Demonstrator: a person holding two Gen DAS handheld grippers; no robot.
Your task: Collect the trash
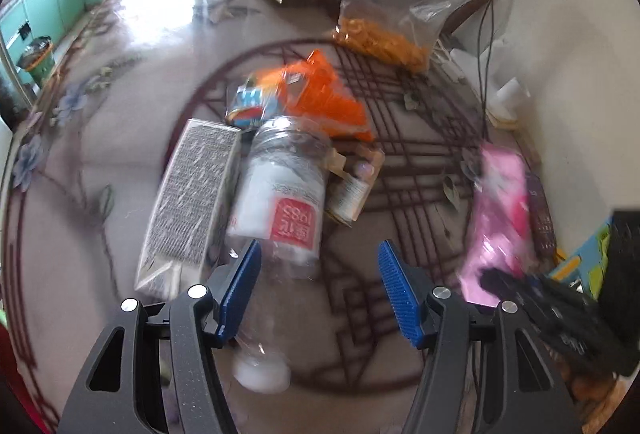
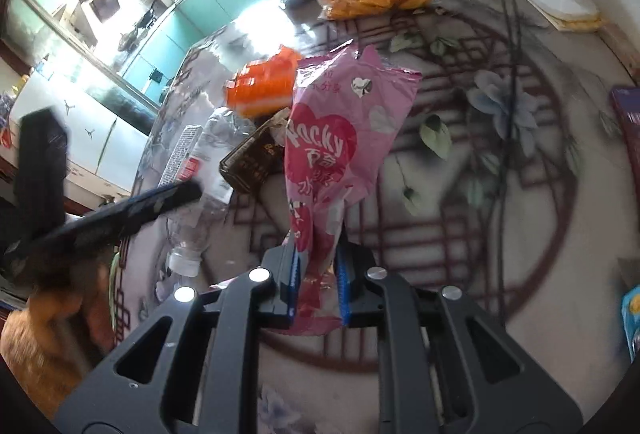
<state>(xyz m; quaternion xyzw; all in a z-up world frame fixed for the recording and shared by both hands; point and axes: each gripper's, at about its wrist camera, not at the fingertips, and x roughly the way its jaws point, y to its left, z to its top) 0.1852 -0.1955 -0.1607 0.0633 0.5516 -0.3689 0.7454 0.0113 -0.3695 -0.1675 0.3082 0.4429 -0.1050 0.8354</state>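
- The right tool [image 2: 316, 286] was pinching the lower end of a crumpled pink foil snack wrapper [image 2: 340, 138]; its blue pads were pressed onto the foil from both sides.
- The wrapper stood up from the jaws, above the round floral-patterned glass-topped bench [image 2: 500, 234]; whether its lower end was touching the surface could not be told.
- The left tool [image 1: 318, 286] stood spread and empty, its left pad overlapping a clear plastic bottle with a white-and-red label [image 1: 280, 194] that lay on the bench with its white cap nearest.
- Left of the bottle lay a grey printed carton [image 1: 188, 202]; beyond it, an orange plastic wrapper [image 1: 324, 94].
- Judged step: first piece of trash secured by the right tool; the left was lining up on the bottle.
- Next move called for: centre the bottle's body between the spread jaws, then close. The thin, crushed bottle may slip or roll.
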